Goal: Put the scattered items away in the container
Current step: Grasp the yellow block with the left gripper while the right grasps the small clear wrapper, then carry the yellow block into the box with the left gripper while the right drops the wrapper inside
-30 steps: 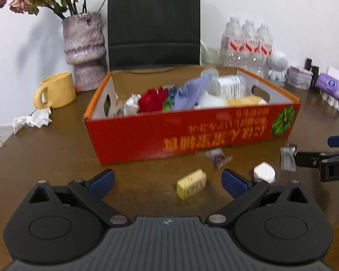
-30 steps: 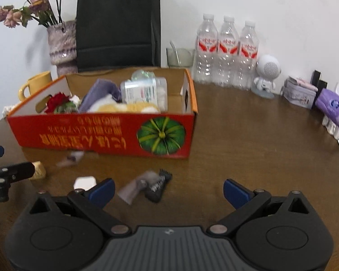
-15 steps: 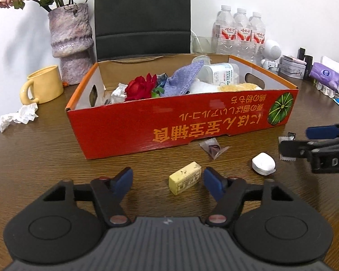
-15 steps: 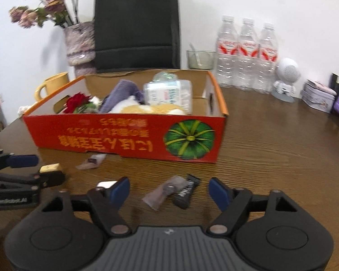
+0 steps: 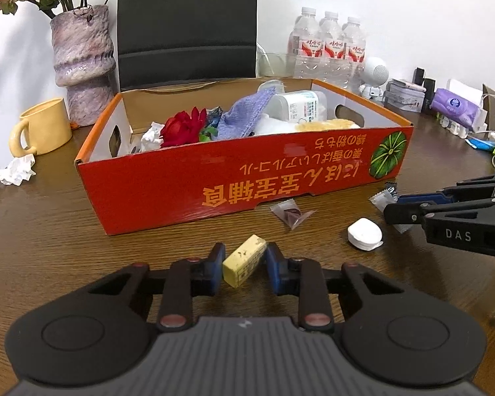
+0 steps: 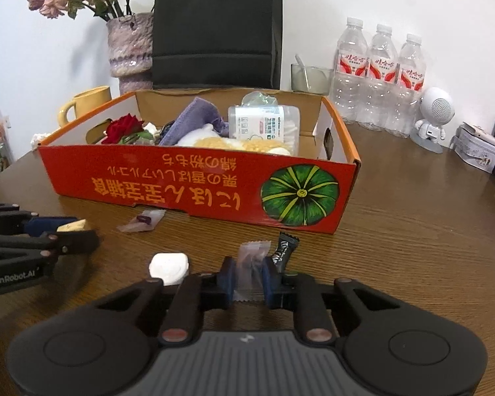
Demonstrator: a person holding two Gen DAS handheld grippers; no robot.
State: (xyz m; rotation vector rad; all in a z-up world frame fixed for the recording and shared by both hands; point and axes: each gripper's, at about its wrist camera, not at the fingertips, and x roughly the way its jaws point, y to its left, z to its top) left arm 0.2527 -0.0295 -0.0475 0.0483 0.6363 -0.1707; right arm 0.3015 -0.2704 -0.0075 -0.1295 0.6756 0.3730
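Note:
The red cardboard box [image 5: 247, 181] [image 6: 194, 188] holds a red rose, a purple cloth, a plastic jar and other items. My left gripper [image 5: 244, 269] is shut on a yellow block [image 5: 245, 260] on the table in front of the box; it also shows in the right wrist view [image 6: 72, 226]. My right gripper [image 6: 250, 275] is shut on a clear sachet [image 6: 251, 262], beside a black sachet [image 6: 283, 251]. A white oval case [image 5: 364, 233] [image 6: 169, 266] and a small clear packet with a dark bit [image 5: 292, 214] [image 6: 143, 221] lie loose between the grippers.
Behind the box stand a vase [image 5: 82, 66], a black bag [image 5: 188, 26], a yellow mug [image 5: 41, 130] and water bottles [image 6: 379, 72]. Crumpled paper [image 5: 11, 175] lies at left. A speaker figure [image 6: 432, 117], tins and purple packs [image 5: 458, 110] sit at right.
Both grippers moved forward and down and closed: the left on the yellow block, the right on the clear sachet. Both were wide open a second ago.

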